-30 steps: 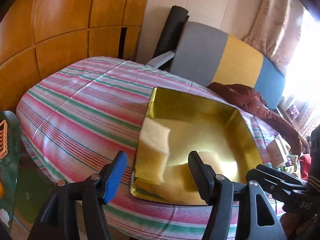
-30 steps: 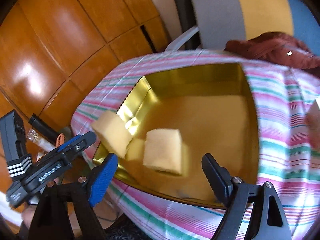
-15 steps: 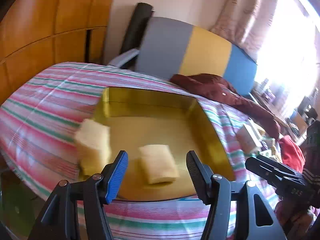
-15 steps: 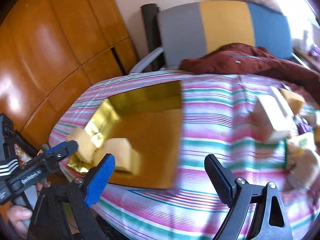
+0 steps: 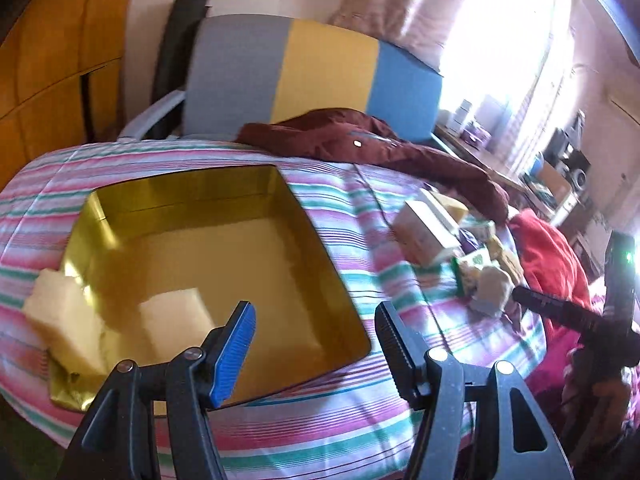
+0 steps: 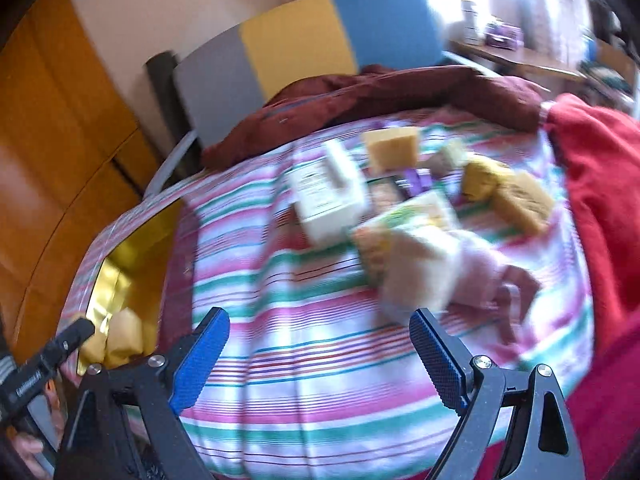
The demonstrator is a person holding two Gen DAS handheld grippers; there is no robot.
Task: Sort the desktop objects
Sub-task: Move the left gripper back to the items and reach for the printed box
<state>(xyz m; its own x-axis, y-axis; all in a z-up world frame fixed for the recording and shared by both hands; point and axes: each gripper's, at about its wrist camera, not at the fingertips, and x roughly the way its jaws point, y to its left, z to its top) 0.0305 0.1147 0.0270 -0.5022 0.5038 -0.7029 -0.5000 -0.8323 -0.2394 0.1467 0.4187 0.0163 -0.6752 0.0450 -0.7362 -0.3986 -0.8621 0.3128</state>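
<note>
We have both grippers empty over the striped tablecloth (image 5: 352, 208). The left gripper (image 5: 316, 344) hangs over the near right corner of the gold tray (image 5: 188, 190); its jaws are opening, nothing between them. One pale yellow sponge block (image 5: 176, 320) lies inside the tray near the front left, and a second sponge block (image 5: 60, 316) sits at the tray's left wall, seemingly half over the rim, though glare makes this hard to judge. The right gripper (image 6: 320, 356) points toward the unsorted pile, jaws wide apart and holding nothing. The pile, blurred in the right wrist view, holds a white carton (image 6: 328, 200), a green-printed packet (image 6: 404, 216), a pale sponge (image 6: 416, 276) nearest the fingers, an orange-yellow sponge (image 6: 394, 148) farther back and a brown sponge (image 6: 524, 200) beside the red cloth (image 6: 600, 168). Our judgement: the step in hand is the right gripper's reach for the next piece, probably the pale sponge. To do it well: slow before contact, square the fingers to two flat faces, take that piece alone without dragging the packet touching it, squeeze lightly since foam yields, and keep the left gripper clear of the carry path.
</note>
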